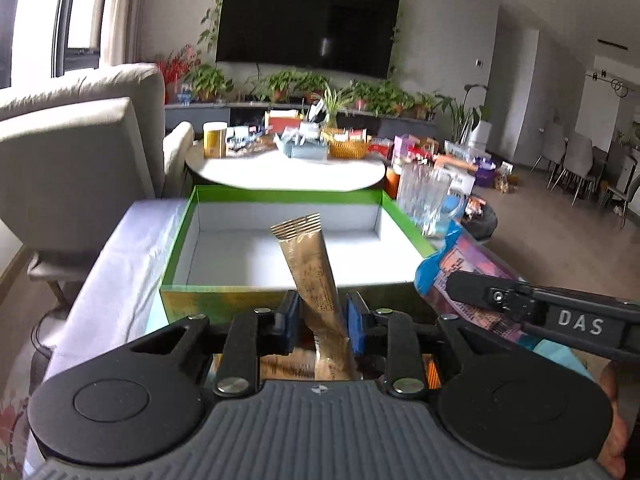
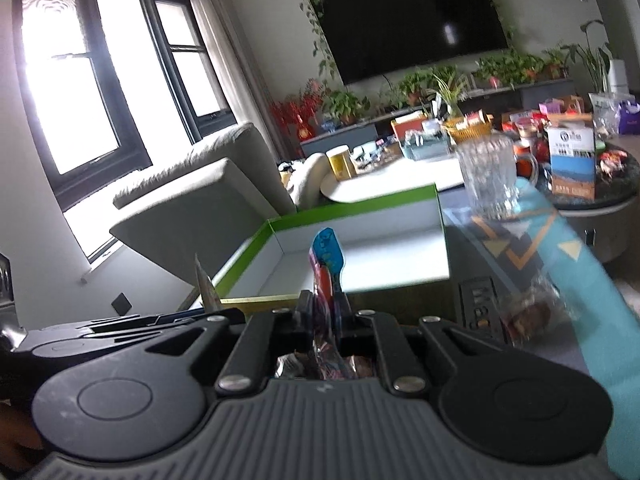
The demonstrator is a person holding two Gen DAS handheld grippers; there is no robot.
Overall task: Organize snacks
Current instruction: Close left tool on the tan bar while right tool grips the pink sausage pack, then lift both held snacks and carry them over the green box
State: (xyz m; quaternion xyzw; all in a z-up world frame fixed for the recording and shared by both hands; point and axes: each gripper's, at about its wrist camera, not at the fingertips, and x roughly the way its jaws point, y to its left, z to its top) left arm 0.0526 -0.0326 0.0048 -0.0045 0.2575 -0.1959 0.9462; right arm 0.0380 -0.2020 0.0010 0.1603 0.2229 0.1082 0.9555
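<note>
A green-rimmed box (image 1: pixel 280 196) with a bare white inside stands open ahead on the table. My left gripper (image 1: pixel 322 316) is shut on a tan snack bar (image 1: pixel 310 264), which sticks up tilted in front of the box's near wall. In the right wrist view my right gripper (image 2: pixel 326 312) is shut on a blue and pink snack packet (image 2: pixel 328 256), held upright before the same box (image 2: pixel 360 204). The left wrist view shows that packet (image 1: pixel 460 264) at the right, beside the box's corner. The two grippers are side by side.
A glass mug (image 1: pixel 424 196) stands just right of the box. A clear bag of snacks (image 2: pixel 528 312) lies on a teal patterned cloth (image 2: pixel 568 264). Beyond are a round white table (image 1: pixel 288 172) crowded with goods and a grey armchair (image 1: pixel 80 140) at the left.
</note>
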